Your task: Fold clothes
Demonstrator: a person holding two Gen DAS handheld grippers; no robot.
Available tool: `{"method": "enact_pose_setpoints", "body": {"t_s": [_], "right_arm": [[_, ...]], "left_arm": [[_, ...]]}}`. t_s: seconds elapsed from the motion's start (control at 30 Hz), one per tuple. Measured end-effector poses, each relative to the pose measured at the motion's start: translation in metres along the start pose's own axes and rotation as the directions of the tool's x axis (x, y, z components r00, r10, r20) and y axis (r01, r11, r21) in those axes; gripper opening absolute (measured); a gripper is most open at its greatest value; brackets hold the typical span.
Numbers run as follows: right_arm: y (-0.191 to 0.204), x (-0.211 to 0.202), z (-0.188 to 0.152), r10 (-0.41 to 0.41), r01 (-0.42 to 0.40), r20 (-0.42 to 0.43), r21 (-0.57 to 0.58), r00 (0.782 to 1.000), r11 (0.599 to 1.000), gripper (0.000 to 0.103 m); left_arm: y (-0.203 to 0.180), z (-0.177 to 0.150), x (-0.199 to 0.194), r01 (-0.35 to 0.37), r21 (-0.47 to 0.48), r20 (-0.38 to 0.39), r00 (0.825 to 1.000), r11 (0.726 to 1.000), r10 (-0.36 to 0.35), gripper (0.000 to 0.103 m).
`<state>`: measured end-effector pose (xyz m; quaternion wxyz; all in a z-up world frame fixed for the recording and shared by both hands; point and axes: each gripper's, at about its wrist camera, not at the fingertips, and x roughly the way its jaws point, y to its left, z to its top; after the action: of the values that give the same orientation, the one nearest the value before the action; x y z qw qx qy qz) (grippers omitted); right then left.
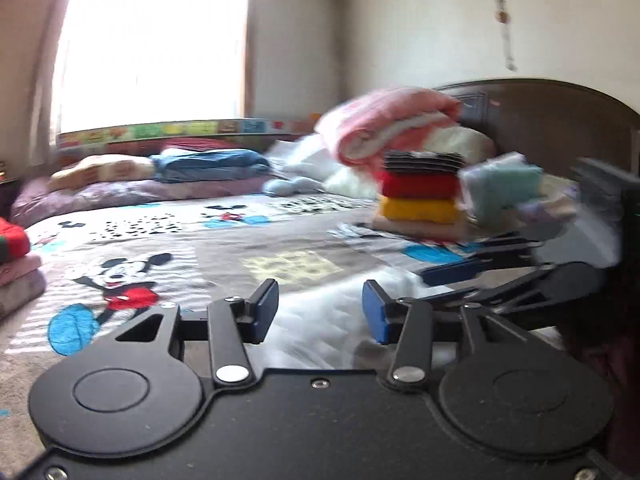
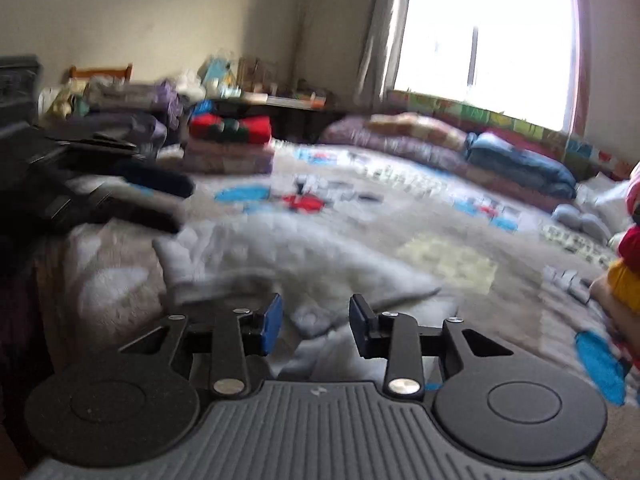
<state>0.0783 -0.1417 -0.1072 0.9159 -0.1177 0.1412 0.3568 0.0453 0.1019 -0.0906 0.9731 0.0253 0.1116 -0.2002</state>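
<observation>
A white fluffy garment (image 2: pixel 280 256) lies spread on the cartoon-print bedspread (image 2: pixel 440 208). In the left wrist view the same garment (image 1: pixel 320 312) shows just beyond my left gripper (image 1: pixel 320 314). Its blue pads (image 1: pixel 266 312) stand apart, with the cloth lying under the gap and not pinched. My right gripper (image 2: pixel 316 326) hovers low over a crumpled edge of the garment, jaws apart, and neither pad presses on the cloth. Each gripper shows in the other's view, blurred: the right gripper (image 1: pixel 480 268) at the right, the left gripper (image 2: pixel 152 200) at the left.
A stack of folded clothes (image 1: pixel 420 200) in black, red, yellow and pink stands near the headboard (image 1: pixel 560 120), under a pink blanket (image 1: pixel 400 124). Another folded stack (image 2: pixel 230 144) sits at the bed's far side. Pillows and quilts (image 2: pixel 500 156) line the window side.
</observation>
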Motion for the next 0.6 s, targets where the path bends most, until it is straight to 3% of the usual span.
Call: {"method": "enact_pose_setpoints", "body": {"t_s": [0.1, 0.2, 0.23, 0.3, 0.43, 0.53, 0.6], "right_arm": [[-0.013, 0.000, 0.004, -0.042, 0.039, 0.045, 0.048, 0.998, 0.998, 0.037], [-0.026, 0.007, -0.002, -0.046, 0.044, 0.015, 0.093, 0.999, 0.995, 0.037], [-0.028, 0.009, -0.005, -0.041, 0.040, 0.001, 0.103, 0.999, 0.994, 0.037], [-0.033, 0.012, -0.010, -0.022, 0.024, -0.016, 0.125, 1.000, 0.992, 0.037], [-0.047, 0.012, -0.014, 0.018, -0.021, 0.013, 0.227, 1.000, 0.974, 0.037], [-0.053, 0.012, -0.017, 0.036, -0.042, 0.026, 0.277, 0.999, 0.960, 0.037], [-0.054, 0.011, -0.017, 0.050, -0.059, 0.037, 0.298, 0.998, 0.953, 0.037]], "left_arm": [[0.007, -0.006, 0.022, -0.033, -0.073, -0.095, 0.995, 0.997, 0.026, 0.032], [0.021, -0.010, 0.014, -0.030, -0.244, -0.171, 0.985, 0.969, -0.013, 0.032], [0.025, -0.009, 0.009, -0.023, -0.292, -0.185, 0.982, 0.956, -0.033, 0.032], [0.029, -0.007, -0.006, -0.004, -0.346, -0.174, 0.983, 0.938, -0.060, 0.049], [0.030, -0.018, -0.015, 0.017, -0.478, -0.193, 0.973, 0.878, -0.124, 0.049], [0.005, -0.023, -0.013, 0.016, -0.328, -0.271, 0.956, 0.945, -0.110, 0.049], [-0.011, -0.027, -0.012, 0.011, -0.246, -0.304, 0.948, 0.969, -0.088, 0.049]]}}
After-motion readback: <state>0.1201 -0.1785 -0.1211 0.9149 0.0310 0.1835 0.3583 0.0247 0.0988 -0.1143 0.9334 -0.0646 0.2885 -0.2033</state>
